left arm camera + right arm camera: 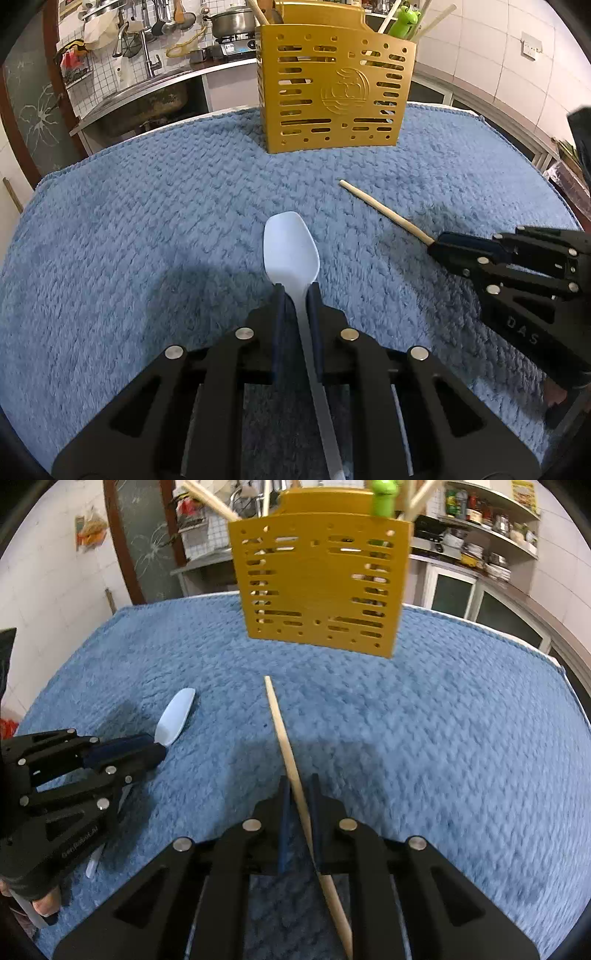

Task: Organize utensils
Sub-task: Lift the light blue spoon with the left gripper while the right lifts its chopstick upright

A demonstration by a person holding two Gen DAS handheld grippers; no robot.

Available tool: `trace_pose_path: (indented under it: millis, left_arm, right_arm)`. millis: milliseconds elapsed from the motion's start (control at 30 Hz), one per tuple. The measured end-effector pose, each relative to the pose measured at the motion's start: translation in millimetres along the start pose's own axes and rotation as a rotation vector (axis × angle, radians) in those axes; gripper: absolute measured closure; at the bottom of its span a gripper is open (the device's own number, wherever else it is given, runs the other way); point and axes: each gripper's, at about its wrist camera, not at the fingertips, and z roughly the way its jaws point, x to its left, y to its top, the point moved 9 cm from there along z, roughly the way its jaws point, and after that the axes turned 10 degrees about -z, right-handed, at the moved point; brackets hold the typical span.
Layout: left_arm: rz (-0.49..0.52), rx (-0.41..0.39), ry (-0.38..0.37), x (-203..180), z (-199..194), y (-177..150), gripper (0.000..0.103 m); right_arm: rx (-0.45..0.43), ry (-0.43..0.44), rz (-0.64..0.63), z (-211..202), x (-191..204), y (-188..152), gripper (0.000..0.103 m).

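Utensils are in both claws. One pale blue plastic spoon [291, 247] sits between the pads of the left gripper [295, 291]; the jaws are narrow and closed on its neck, so the bowl sticks out ahead toward 12 o'clock and the thin handle runs back between the fingers toward 6 o'clock. The bowl is smooth, oval and turned hollow side up. From the right wrist view the same spoon [175, 716] shows at 9 o'clock, coming out of the left gripper [160, 751].

One wooden chopstick [284, 738] lies between the jaws of the right gripper [299, 786]. The jaws are narrow, and the right pad touches the stick while a small gap shows beside the left pad. The chopstick is light, straight and slim; its tip points to 12 o'clock and its rear end passes back under the camera toward 6 o'clock. In the left wrist view this chopstick [384, 212] is at 3 o'clock, coming out of the right gripper [434, 245].

Everything is above one fluffy blue towel [147, 221]. Farther away, at 12 o'clock, stands one golden utensil holder [332, 92] with slots and holes in its wall. It holds several more chopsticks and one green frog-shaped handle [404, 22].
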Motion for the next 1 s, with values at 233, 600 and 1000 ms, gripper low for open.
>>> trace_pose_path:
  millis: [233, 600, 1000]
  left_arm:
    - [-0.040, -0.009, -0.028, 4.3, -3.2, 2.1, 0.093]
    - [-0.120, -0.074, -0.078, 19.9, -24.0, 12.7, 0.095]
    - [-0.146, -0.246, -0.128, 17.2, -96.4, 50.8, 0.102]
  right_arm:
    - [-0.034, 0.034, 0.072, -10.9, -10.2, -2.8, 0.098]
    - [-0.201, 0.115, 0.278, -51.4, -39.5, -4.9, 0.097]
    - [-0.699, 0.031, 0.273, -170.1, -38.3, 26.3, 0.097]
